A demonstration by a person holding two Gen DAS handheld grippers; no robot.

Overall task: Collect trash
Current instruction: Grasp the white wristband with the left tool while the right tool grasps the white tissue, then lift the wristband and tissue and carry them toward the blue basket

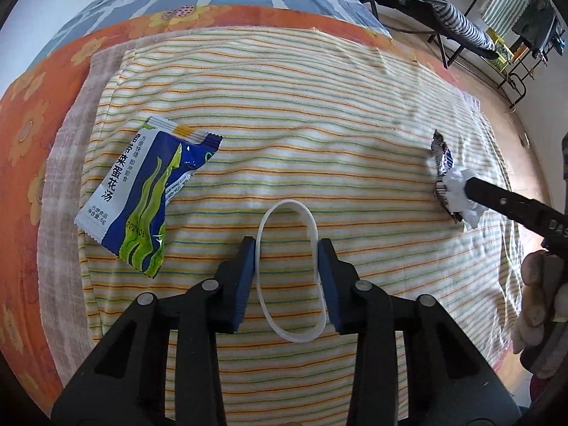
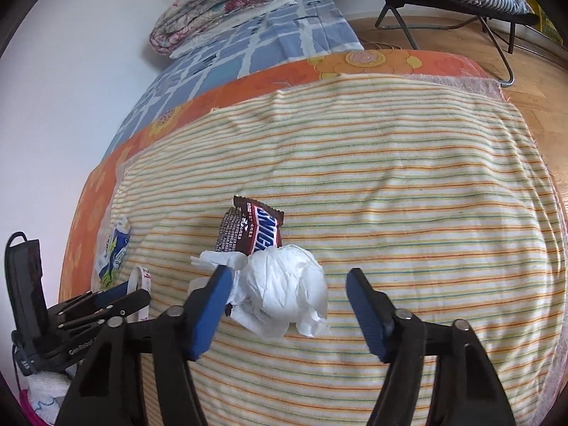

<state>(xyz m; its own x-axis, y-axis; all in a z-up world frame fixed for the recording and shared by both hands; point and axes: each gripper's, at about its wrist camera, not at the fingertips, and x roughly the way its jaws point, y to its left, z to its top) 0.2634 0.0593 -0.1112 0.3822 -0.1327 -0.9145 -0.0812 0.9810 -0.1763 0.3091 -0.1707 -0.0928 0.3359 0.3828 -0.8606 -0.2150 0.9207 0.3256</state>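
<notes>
Both grippers low: left gripper (image 1: 287, 266) pinches white ring (image 1: 289, 273); right gripper (image 2: 289, 305) gapes, seemingly touching tissue (image 2: 284, 294).

Crumpled tissue (image 2: 284, 287) against upright Snickers wrapper (image 2: 254, 229)

We see matt striped cloth (image 1: 319, 113), soft and slightly wrinkled, over the bed. The soup sachet (image 1: 142, 195) at 9 o'clock is glossy plastic film. The white ring (image 1: 305, 213) looks like smooth translucent plastic. We note crumpled matt tissue paper (image 2: 284, 291), a shiny foil candy wrapper (image 2: 255, 230) at 12 o'clock above it, and matt black plastic gripper (image 2: 287, 301) arms with blue pads (image 2: 209, 312).
</notes>
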